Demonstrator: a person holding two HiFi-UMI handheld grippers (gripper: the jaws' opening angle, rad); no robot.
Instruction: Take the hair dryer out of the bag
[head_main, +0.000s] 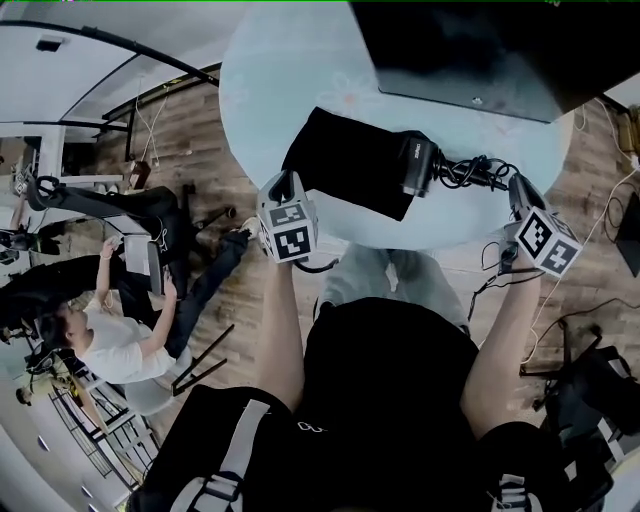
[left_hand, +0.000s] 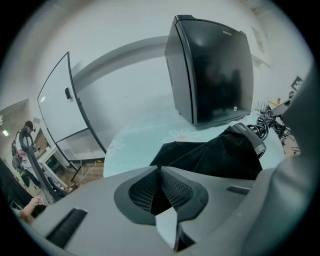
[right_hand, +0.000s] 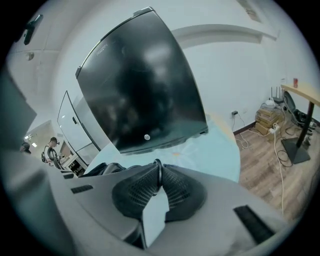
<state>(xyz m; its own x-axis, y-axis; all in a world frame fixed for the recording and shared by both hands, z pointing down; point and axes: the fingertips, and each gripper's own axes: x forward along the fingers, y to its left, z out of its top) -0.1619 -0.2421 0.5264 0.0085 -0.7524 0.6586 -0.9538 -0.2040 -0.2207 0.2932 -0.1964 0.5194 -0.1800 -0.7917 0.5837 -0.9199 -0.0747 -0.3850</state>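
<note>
Hair dryer (head_main: 418, 165) lies on a round table (head_main: 270, 90), partly inside a black bag (head_main: 350, 160). Left gripper (head_main: 283, 185) pinches the bag's near corner; right gripper (head_main: 516, 192) is clamped on the dryer's cord (head_main: 470, 172).

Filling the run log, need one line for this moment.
left claw: shut on bag | right claw: shut on cord | hair dryer: partly out of bag, on table

Hair dryer (head_main: 418, 165) half out of black bag (head_main: 345, 160), round table (head_main: 270, 90).
</note>
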